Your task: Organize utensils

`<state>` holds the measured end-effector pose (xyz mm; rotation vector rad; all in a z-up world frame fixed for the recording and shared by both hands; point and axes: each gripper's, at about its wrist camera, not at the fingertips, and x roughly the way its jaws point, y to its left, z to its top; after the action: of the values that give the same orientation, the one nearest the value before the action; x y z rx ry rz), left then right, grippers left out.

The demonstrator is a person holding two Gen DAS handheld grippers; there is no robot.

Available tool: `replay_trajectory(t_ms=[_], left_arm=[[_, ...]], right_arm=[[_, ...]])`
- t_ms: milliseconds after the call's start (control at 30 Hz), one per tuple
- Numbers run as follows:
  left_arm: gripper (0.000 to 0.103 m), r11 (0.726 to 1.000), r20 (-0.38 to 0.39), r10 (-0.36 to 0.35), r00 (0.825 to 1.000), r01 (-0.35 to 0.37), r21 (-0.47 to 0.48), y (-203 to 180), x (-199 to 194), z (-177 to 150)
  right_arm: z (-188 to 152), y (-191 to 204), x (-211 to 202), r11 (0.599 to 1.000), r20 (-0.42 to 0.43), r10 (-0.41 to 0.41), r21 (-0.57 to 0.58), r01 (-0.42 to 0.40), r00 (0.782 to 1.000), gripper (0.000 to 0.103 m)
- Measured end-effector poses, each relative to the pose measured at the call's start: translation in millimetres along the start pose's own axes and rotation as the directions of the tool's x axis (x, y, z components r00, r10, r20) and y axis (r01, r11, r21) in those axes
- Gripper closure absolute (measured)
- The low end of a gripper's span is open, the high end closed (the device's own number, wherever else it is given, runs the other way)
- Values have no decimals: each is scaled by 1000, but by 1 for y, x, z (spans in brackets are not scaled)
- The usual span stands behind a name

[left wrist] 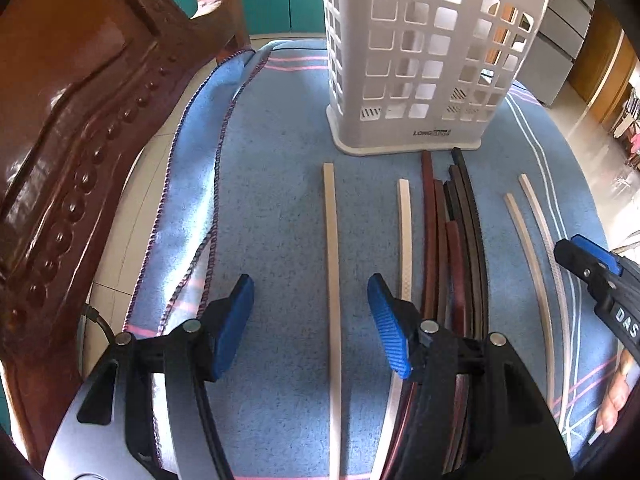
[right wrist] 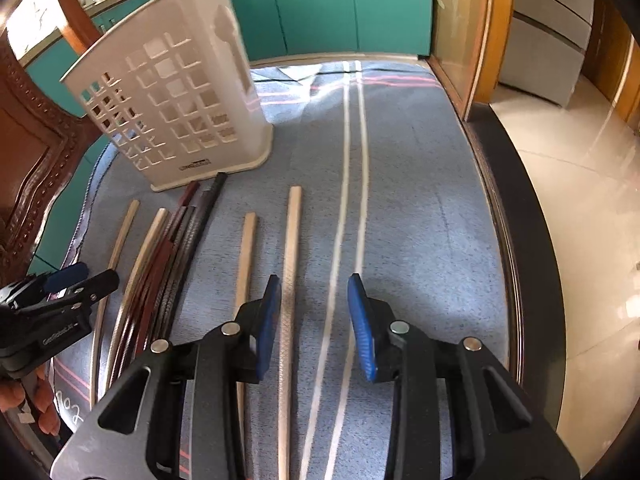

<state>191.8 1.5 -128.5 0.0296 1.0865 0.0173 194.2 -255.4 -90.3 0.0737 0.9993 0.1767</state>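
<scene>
A white perforated utensil holder [left wrist: 420, 60] stands upright on a blue towel [left wrist: 272, 184]; it also shows in the right wrist view [right wrist: 180, 96]. In front of it lie several chopsticks: pale ones [left wrist: 332, 264] and a bundle of dark red and black ones [left wrist: 456, 240]. My left gripper [left wrist: 310, 320] is open, its fingers either side of one pale chopstick. My right gripper [right wrist: 314, 324] is open above the towel, with a pale chopstick [right wrist: 290, 264] by its left finger. The dark bundle [right wrist: 176, 256] lies to its left. The right gripper also shows in the left wrist view [left wrist: 592, 272].
A carved brown wooden chair back [left wrist: 68, 120] stands close on the left. The towel's folded edge [left wrist: 200, 160] lies beside it. The dark table edge [right wrist: 520, 240] runs along the right, with tiled floor [right wrist: 580, 200] beyond. Teal cabinets [right wrist: 320, 4] stand behind.
</scene>
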Motion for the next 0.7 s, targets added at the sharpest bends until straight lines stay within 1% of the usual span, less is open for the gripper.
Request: replay_trajectory(t_ms=[133,200,267,400,467,567,700], left_arm=[[43,1000,3,28,1000,-28,-3,-5,7,5],[43,1000,4,30,1000,-30,-8,-5,9,9],[42,999,4,30,1000,-30,-12,-6,12,12],[41,999,1,32,999,-32,-7,-7,14,14],[38,1000,-3,22,1000,-22,-9,-6,14,14],[36,1000,-9,9,1000,-9,-9,-3,17,14],[35,1000,-4,5,1000,-5,1,-2,18,14]], right_arm=[[-2,10,12,998,-14,-41,-49,40,999,68],[-1,16,14,994,2,-78,-82,78,997,69],[-1,19,15,991,7,-93,-91,93,996,69],[0,21,16,990,10,-104,-91,105,995,69],[1,22,17,989,13,-112,-90,113,994,69],[1,24,17,989,14,-119,-90,120,993,69],[2,29,18,988,13,-123,-88,123,992,69]])
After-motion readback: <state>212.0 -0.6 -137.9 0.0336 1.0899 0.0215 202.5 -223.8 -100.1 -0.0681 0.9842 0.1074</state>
